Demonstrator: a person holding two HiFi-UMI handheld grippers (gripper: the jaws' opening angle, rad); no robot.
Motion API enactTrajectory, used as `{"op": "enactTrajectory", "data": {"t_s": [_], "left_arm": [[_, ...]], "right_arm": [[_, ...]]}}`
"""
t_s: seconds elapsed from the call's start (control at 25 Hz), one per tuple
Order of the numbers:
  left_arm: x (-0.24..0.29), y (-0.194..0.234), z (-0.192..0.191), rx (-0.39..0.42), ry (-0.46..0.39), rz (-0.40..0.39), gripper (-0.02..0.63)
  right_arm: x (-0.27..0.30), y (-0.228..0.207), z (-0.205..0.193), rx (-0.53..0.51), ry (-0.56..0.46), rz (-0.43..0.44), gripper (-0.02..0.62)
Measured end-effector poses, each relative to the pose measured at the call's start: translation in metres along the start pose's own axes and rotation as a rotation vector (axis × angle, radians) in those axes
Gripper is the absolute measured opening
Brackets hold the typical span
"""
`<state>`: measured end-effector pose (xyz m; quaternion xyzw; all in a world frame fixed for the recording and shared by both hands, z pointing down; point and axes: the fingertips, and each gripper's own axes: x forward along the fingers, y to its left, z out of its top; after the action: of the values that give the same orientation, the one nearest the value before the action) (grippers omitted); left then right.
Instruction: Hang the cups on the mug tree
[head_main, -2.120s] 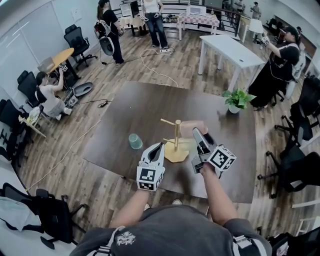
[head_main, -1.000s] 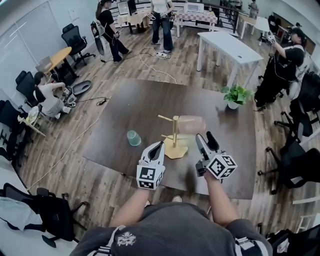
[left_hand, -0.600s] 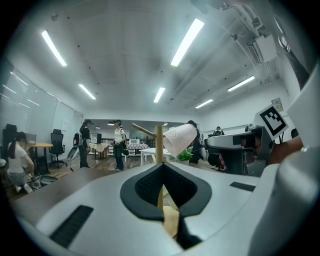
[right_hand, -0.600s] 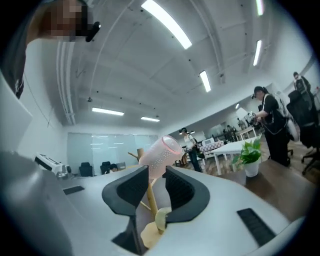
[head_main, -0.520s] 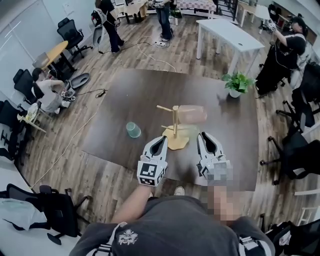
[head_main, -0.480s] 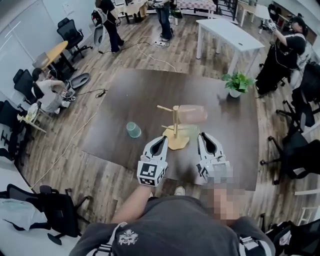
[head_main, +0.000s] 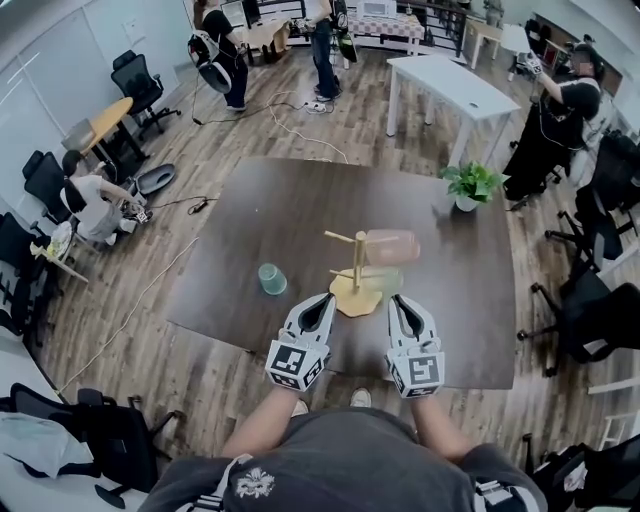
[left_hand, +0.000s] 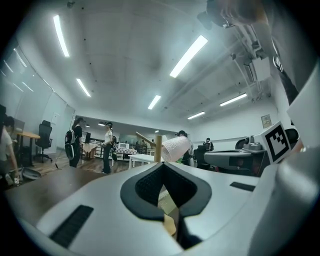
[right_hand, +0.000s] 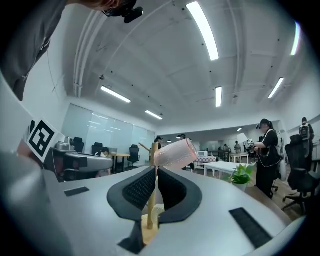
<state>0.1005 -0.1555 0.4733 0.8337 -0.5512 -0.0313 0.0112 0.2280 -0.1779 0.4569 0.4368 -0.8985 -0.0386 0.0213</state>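
The wooden mug tree (head_main: 356, 270) stands near the table's front edge. A pink cup (head_main: 392, 246) hangs on its upper right peg, and a pale green cup (head_main: 384, 280) sits lower on the right. A teal cup (head_main: 271, 279) stands on the table to the left of the tree. My left gripper (head_main: 321, 299) is shut and empty, just left of the tree's base. My right gripper (head_main: 398, 300) has just been closing with nothing between its jaws; it is shut below the pink cup. The left gripper view shows the left gripper (left_hand: 168, 220), the tree (left_hand: 158, 144) and the pink cup (left_hand: 175, 147). The right gripper view shows the right gripper (right_hand: 148, 220) and the pink cup (right_hand: 174, 152).
A potted plant (head_main: 472, 186) stands at the dark table's (head_main: 270, 220) far right corner. A white table (head_main: 450, 88) and office chairs (head_main: 585, 305) surround it. Several people stand or sit around the room.
My right gripper has drawn back from the pink cup toward the table's near edge, rolled upright and shut. The pink cup stays on its peg. The left gripper has barely moved.
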Motion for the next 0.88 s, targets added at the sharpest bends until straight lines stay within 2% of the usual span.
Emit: {"op": "enactTrajectory", "data": {"t_s": [0.28, 0.48, 0.6, 0.88], "left_arm": [[-0.017, 0.024, 0.008, 0.021, -0.008, -0.027, 0.007], [-0.036, 0.044, 0.008, 0.039, 0.008, -0.044, 0.008], [-0.053, 0.061, 0.004, 0.033, 0.020, -0.048, 0.008], [-0.102, 0.124, 0.001, 0.050, 0.019, 0.010, 0.008]], "right_arm": [[0.009, 0.044, 0.016, -0.057, -0.017, 0.009, 0.038], [0.018, 0.072, 0.020, -0.039, -0.012, -0.005, 0.038], [0.025, 0.095, 0.007, -0.030, 0.004, -0.001, 0.038], [0.056, 0.164, -0.002, -0.030, 0.036, 0.015, 0.038]]}}
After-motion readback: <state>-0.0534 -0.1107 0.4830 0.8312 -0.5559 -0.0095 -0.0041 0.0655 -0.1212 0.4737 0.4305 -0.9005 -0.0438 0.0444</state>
